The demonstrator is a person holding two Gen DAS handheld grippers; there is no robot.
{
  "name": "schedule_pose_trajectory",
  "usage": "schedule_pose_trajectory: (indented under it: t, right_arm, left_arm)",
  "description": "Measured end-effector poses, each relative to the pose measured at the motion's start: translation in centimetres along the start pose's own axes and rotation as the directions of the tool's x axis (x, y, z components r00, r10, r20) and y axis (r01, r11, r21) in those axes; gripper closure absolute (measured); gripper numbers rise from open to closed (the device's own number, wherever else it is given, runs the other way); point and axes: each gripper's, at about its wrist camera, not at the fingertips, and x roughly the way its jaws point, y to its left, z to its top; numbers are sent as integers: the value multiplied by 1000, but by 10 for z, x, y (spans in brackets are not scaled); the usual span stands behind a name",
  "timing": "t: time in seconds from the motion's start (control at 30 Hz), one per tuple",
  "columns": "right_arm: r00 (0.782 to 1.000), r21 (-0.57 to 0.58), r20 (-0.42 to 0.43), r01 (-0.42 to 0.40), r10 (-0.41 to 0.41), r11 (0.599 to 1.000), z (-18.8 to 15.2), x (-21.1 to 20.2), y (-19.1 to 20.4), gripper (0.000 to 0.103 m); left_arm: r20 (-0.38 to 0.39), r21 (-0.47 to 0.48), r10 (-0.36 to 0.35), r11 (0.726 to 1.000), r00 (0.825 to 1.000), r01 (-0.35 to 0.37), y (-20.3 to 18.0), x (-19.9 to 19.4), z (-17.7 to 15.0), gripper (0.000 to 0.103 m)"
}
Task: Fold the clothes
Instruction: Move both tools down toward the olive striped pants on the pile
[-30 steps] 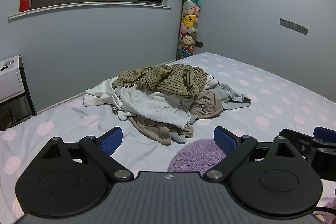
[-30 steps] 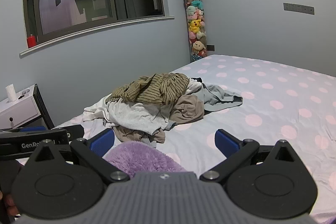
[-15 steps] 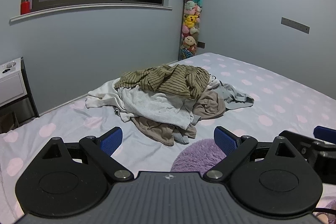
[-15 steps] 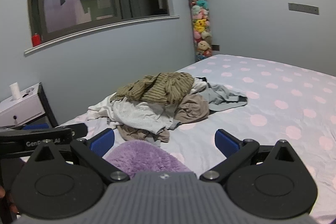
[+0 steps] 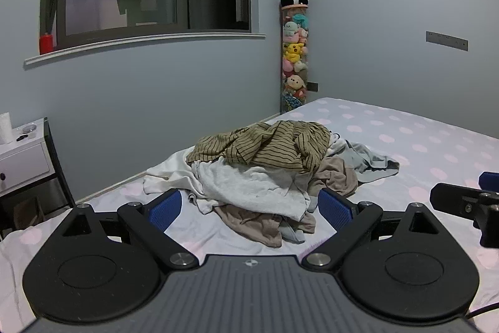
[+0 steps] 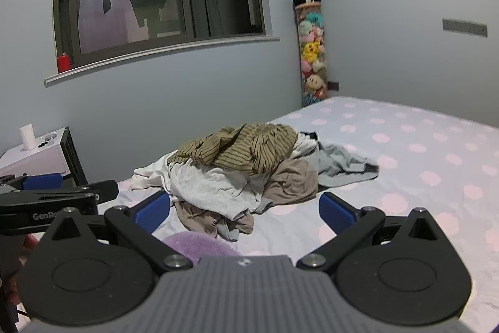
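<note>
- Left gripper [image 5: 249,208]: black arms, blue ribbed pads spread wide, grasping nothing; held above the bed, short of the clothes. Its lower body is cut off by the frame edge.
- Right gripper [image 6: 244,209]: same build, fingers parted and empty. From the left wrist view only its tip shows at the right edge; whether it is open cannot be read from there.
- Pile of clothes [image 5: 268,173]: a loose, crumpled heap on the bed, ahead of both grippers and apart from them. How many garments it holds cannot be made out.
- Striped shirt [image 5: 265,145]: olive-brown with thin dark stripes, bunched on top of the pile.
- White garment [image 5: 249,186]: soft, slightly nubby cloth beneath the striped shirt, spilling leftward.
- Tan garment [image 5: 333,177]: wrinkled, at the right of the pile; another tan piece lies at the front edge.
- Grey garment [image 5: 371,161]: thin, flat, trailing to the right.
- Purple cushion [image 6: 193,245]: fuzzy, rounded, mostly hidden behind the right gripper's body.
- Bed [image 5: 421,139]: pale sheet with pink dots.
- Nightstand [image 5: 21,161]: white front, dark frame, partly cut off at left.
- Tube of plush toys [image 5: 294,52]: tall clear column in the corner, panda on top.
</note>
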Motion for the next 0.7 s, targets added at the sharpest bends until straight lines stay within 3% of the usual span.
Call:
schedule_pose_trajectory:
  t: [0.13,0.27,0.47,0.57,0.6,0.7]
  right_arm:
    - [999,-14,-42,-25,24,1000,7,32,-13,1]
    - [994,2,-86,-60,60,998,21,72,-27,1]
    - [986,-33,-122,-115,110,993,48,145,-39,2]
    - [982,-34,-139,-137,131,990,58,186,-42,13]
    - [980,-35,-150,-139,133,990,60,201,-44,21]
    - [974,-30,-181,-142,134,989,64,248,-47,30]
  left_arm:
    - [-54,16,3,1000,999,-3,0,29,6,7]
    - [-118,22,-49,998,992,52,3,68,19,8]
    - [-235,54,-110,990,966,127,5,146,43,14]
    - [-257,24,-119,991,959,130,10,192,53,23]
    - [-261,21,-127,990,957,137,10,207,56,24]
    - [-260,67,-114,988,959,136,5,251,64,26]
